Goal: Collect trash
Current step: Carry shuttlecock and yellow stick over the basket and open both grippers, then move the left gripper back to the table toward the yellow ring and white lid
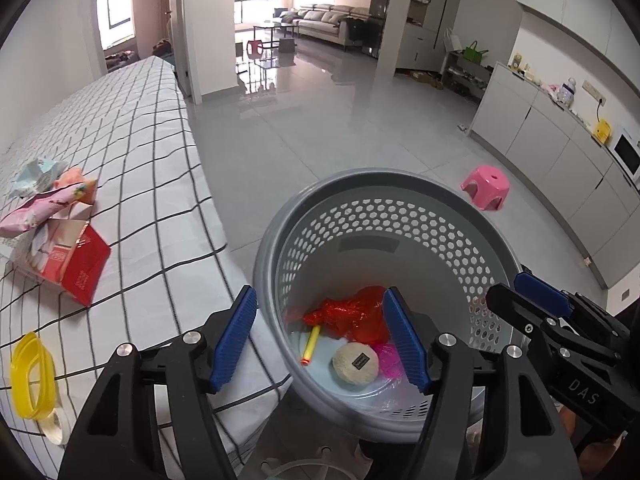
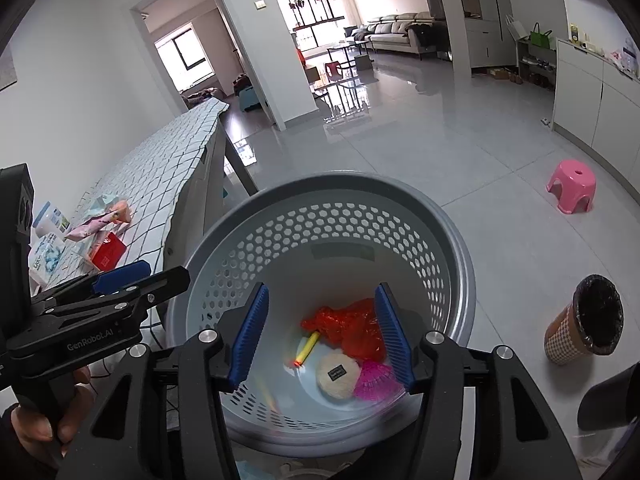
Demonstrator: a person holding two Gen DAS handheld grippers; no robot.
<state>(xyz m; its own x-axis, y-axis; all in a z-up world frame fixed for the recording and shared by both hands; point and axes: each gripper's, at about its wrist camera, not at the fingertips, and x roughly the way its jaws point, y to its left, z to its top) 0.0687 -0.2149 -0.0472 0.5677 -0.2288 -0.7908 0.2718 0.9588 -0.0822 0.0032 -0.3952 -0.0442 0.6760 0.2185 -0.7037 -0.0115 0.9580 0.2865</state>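
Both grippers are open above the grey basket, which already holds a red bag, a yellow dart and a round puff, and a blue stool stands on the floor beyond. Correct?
Not quite: the stool is pink, not blue, as the right wrist view shows. The rest holds: left gripper and right gripper open above the grey basket holding the red bag, yellow dart and round puff.

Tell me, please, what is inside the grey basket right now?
In the basket lie a red bag, a yellow dart, a cream puff and a pink fan. Whatever lies under the bag is covered.
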